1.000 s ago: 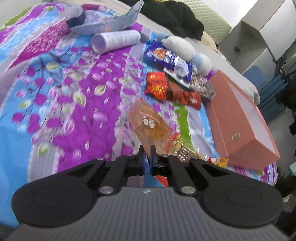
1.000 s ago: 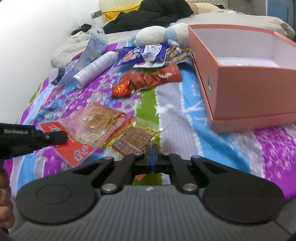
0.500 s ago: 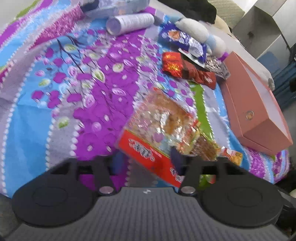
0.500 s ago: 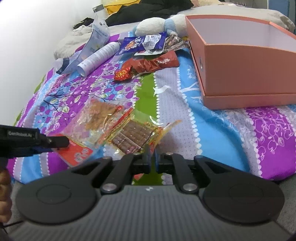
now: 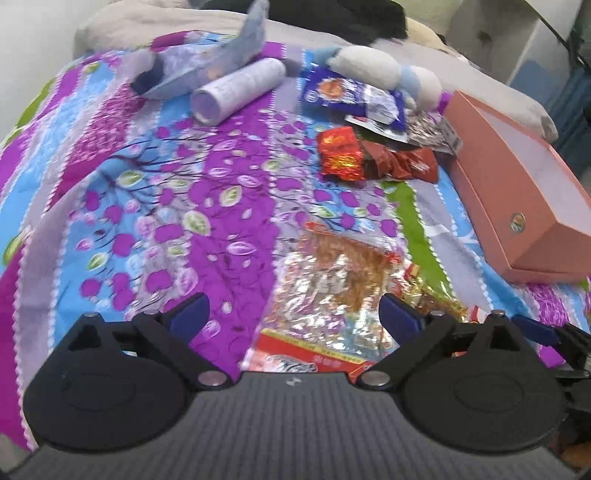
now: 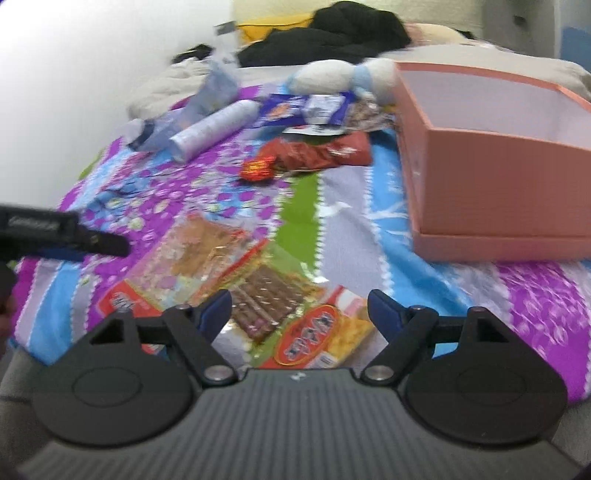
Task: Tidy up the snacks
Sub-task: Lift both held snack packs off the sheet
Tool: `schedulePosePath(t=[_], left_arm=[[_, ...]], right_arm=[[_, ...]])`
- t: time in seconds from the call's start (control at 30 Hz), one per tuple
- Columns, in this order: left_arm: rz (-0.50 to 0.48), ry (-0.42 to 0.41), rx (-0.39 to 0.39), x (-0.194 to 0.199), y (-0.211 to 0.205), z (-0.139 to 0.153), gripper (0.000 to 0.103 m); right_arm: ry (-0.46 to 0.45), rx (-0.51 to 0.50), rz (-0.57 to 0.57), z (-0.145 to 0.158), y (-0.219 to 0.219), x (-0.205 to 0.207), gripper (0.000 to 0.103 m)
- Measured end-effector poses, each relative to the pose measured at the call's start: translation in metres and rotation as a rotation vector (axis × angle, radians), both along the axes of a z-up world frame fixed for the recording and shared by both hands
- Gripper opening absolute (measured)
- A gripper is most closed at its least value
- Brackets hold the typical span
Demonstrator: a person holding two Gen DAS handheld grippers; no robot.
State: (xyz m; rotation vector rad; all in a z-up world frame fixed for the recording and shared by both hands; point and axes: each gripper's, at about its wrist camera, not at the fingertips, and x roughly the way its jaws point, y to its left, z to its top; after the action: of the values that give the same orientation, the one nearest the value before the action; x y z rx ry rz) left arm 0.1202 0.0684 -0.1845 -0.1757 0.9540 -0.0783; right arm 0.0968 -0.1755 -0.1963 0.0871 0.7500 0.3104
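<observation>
Snack packets lie on a flowered bedspread. A clear packet with a red end (image 5: 332, 291) lies right in front of my open left gripper (image 5: 293, 314); it also shows in the right wrist view (image 6: 177, 266). A brown-bar packet (image 6: 266, 295) and a yellow-and-orange packet (image 6: 321, 332) lie between the jaws of my open right gripper (image 6: 299, 306). Farther off lie a red foil packet (image 5: 340, 151), a dark red packet (image 5: 402, 162) and a blue packet (image 5: 351, 92). An open pink box (image 6: 498, 147) stands at the right; it also shows in the left wrist view (image 5: 517, 192).
A white tube (image 5: 240, 88), a pale blue pouch (image 5: 207, 62) and a white plush toy (image 5: 384, 70) lie at the far side. Dark clothes (image 6: 325, 33) lie beyond. The left gripper's finger (image 6: 92, 240) shows at the left of the right wrist view.
Both grippers have opened; the left one began first and let go of the clear packet, which now lies flat. Both have drawn back a little over the near packets.
</observation>
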Motion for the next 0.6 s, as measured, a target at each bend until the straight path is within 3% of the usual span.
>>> schedulePosePath(t=[0.33,0.6], left_arm=[[-0.144,0.051,0.000,0.032,-0.028,-0.015,0.100],[-0.276,0.083,0.078,0.057,-0.054,-0.028,0.101]], right_arm=[[0.019,-0.075,0.179,-0.016,0.024,0.007,0.082],[-0.012,-0.158,0.262,-0.017,0.034,0.023,0.082]])
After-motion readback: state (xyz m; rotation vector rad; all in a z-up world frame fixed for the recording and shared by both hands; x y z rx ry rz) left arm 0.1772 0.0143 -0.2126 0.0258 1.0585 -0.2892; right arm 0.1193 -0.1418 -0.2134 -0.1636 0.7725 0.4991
